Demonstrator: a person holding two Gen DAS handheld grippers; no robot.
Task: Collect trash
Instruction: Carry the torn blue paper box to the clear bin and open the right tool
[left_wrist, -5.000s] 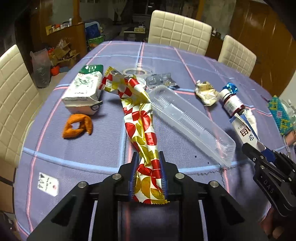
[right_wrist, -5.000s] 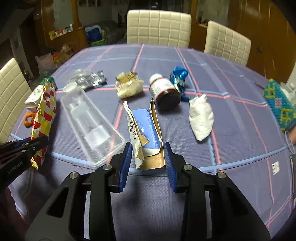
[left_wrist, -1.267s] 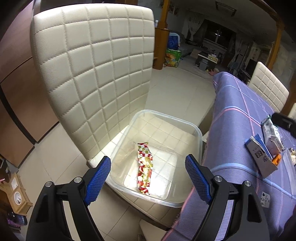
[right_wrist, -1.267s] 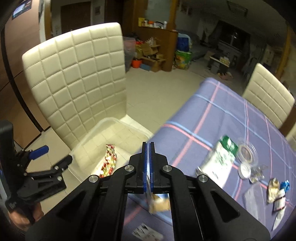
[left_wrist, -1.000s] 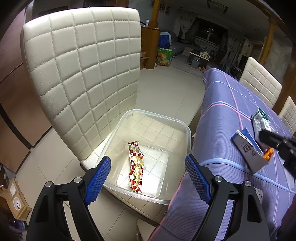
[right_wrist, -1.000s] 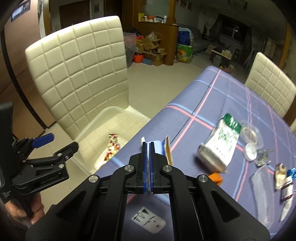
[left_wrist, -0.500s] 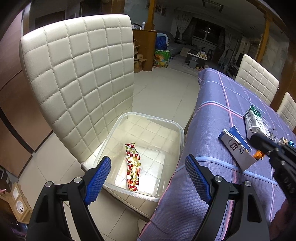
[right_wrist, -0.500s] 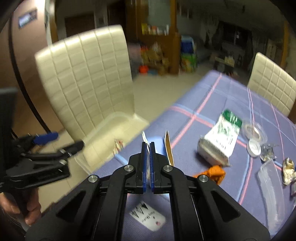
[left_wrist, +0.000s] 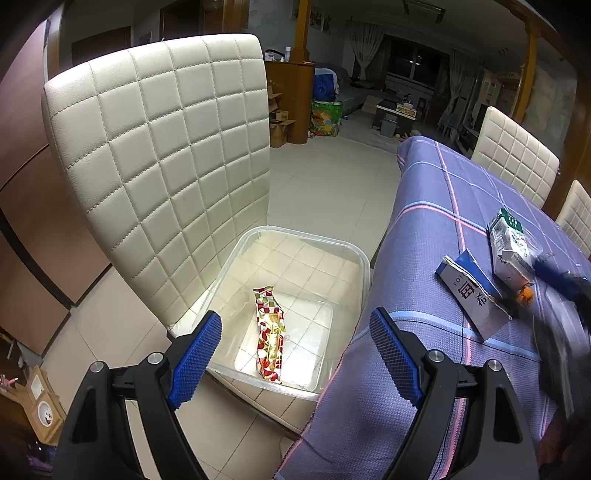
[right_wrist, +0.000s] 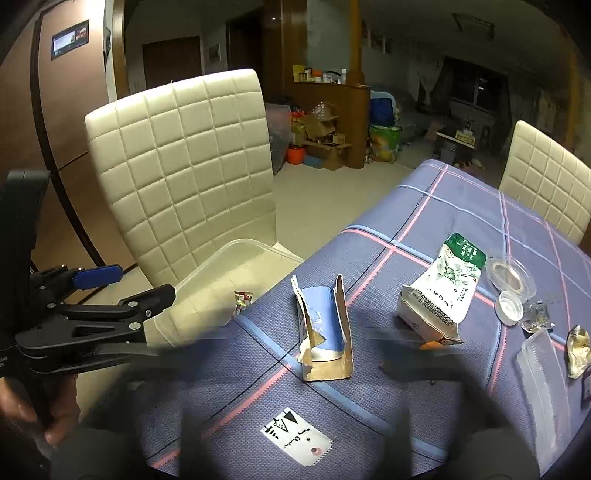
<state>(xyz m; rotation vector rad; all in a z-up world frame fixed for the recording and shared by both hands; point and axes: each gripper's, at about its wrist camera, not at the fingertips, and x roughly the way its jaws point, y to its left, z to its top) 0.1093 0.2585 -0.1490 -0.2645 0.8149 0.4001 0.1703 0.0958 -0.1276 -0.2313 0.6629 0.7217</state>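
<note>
A clear plastic bin (left_wrist: 364, 258) sits on a cream quilted chair seat and holds a red-and-gold wrapper (left_wrist: 270, 328). My left gripper (left_wrist: 295, 354) is open and empty above the bin; it also shows in the right wrist view (right_wrist: 122, 291). A torn blue cardboard box (right_wrist: 325, 328) lies on the purple tablecloth near the table edge; it also shows in the left wrist view (left_wrist: 472, 295). My right gripper (right_wrist: 295, 350) is a motion blur with its jaws spread wide around the box, not holding it.
A white-and-green carton (right_wrist: 443, 291), an orange peel (right_wrist: 430, 345), a clear lid (right_wrist: 511, 278), a clear tray (right_wrist: 543, 387) and a crumpled wrapper (right_wrist: 578, 350) lie on the table. A white tag (right_wrist: 295, 435) lies near the front edge. The chair back (left_wrist: 159, 155) rises behind the bin.
My right gripper was shut on the blue box half a second ago; now its jaws have sprung open and the box rests on the table. The left gripper stays open over the bin.
</note>
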